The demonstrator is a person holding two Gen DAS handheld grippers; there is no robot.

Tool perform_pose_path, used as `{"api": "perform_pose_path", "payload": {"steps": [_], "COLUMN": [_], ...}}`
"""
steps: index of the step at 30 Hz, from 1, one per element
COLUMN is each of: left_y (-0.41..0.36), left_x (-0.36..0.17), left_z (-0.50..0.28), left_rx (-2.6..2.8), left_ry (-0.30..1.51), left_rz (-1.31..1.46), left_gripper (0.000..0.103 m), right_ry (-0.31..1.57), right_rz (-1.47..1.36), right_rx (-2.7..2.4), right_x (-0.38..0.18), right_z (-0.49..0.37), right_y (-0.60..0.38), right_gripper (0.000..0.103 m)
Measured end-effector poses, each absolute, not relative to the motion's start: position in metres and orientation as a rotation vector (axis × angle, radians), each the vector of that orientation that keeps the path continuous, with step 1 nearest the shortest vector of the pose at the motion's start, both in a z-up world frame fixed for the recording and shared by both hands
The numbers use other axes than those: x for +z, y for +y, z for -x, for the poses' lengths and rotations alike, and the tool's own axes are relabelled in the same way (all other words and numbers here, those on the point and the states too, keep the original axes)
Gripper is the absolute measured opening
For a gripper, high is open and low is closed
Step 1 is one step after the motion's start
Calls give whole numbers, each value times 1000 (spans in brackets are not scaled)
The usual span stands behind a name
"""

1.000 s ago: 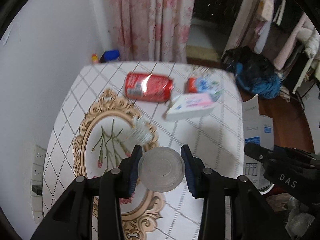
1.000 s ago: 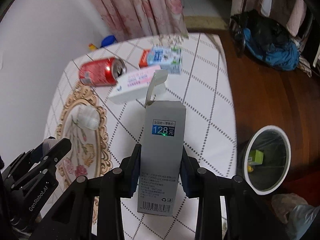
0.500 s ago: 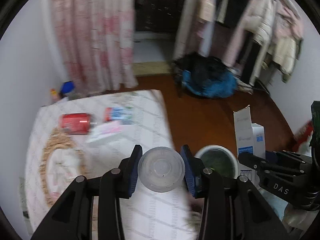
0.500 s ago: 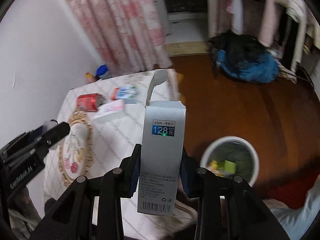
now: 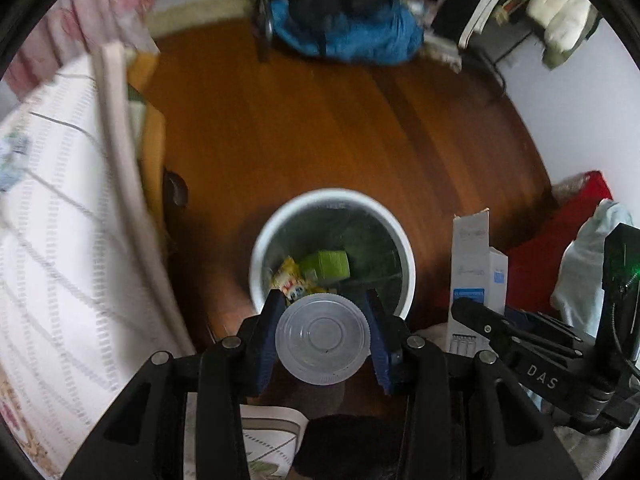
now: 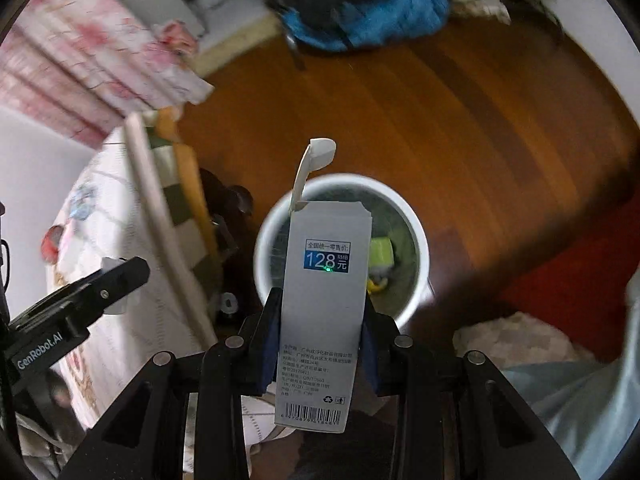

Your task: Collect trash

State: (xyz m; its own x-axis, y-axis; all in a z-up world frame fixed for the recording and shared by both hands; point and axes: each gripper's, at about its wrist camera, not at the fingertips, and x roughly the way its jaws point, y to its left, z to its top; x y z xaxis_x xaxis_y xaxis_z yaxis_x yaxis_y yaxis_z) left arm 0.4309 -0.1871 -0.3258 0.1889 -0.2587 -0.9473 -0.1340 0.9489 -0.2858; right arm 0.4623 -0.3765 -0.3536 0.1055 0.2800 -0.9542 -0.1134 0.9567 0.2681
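My left gripper [image 5: 323, 342] is shut on a clear plastic cup [image 5: 322, 339], held end-on above the near rim of a white trash bin [image 5: 260, 248]. The bin holds a green carton [image 5: 326, 263] and yellow wrappers. My right gripper [image 6: 320, 344] is shut on a tall grey carton [image 6: 326, 280] with an open top flap, held upright over the same bin [image 6: 420, 248]. The carton also shows in the left wrist view [image 5: 476, 268], to the right of the bin. The right gripper's body shows there too [image 5: 516, 340].
The bin stands on a brown wooden floor [image 5: 320, 128]. The table with a white checked cloth [image 5: 48, 240] is to the left, with a red can [image 6: 50, 244] on it. A blue and black bag [image 5: 344, 28] lies on the floor beyond. A red cloth [image 5: 560, 232] lies at right.
Both grippers swung away from the table to the right and down, still holding the cup and the carton. The bin is now directly below and ahead of both.
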Motion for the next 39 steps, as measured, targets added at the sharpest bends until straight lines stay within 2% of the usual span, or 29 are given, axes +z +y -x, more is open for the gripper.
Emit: {"api": "perform_pose_path", "payload": {"steps": [2,4,6,7,8,9,10,11,19,39], "left_y": [-193,-200,-201,-202,-203,-199,-199,-199,-197,-211], "left_x": [-342,-350,-352,-353,-353,-354,-355,-355,-355,-288], "left_z": [-440,-446,-444,-444,-444,-437,-435,-433,-419,-386], "left_rx": [-64,-51,-31,-20,-7,0,11,26,76,84], "left_ry": [1426,1443,1429,1420,1414,1413,1414,1410,1399,1284], "left_rz": [337,306,281,267,246,233,217,197,139,111], "left_gripper": [39,52,76,80,88,96,99,100,100,100], "right_ry": [1474,1511,1540,1560,1581,1599,1613,1622,1635,1533], "right_rz": [-160,-181,-201,-204,-209,-213,-207,-196,-87,-36], "right_rx": [281,276,277,278,287,298,296,289,192,143], "right_x": [-375,-396,-411,-419,-427,-433,-440,-445,-452,-377], "right_z": [-470,-478,-485,-488,-489,-489,-491,-490,-472,-443], "right_y": [-386,-393,-396,-397,-397,-398,-390,-389,-387,-398], "right_gripper": [36,36,39,40,47,68,83,103,103,103]}}
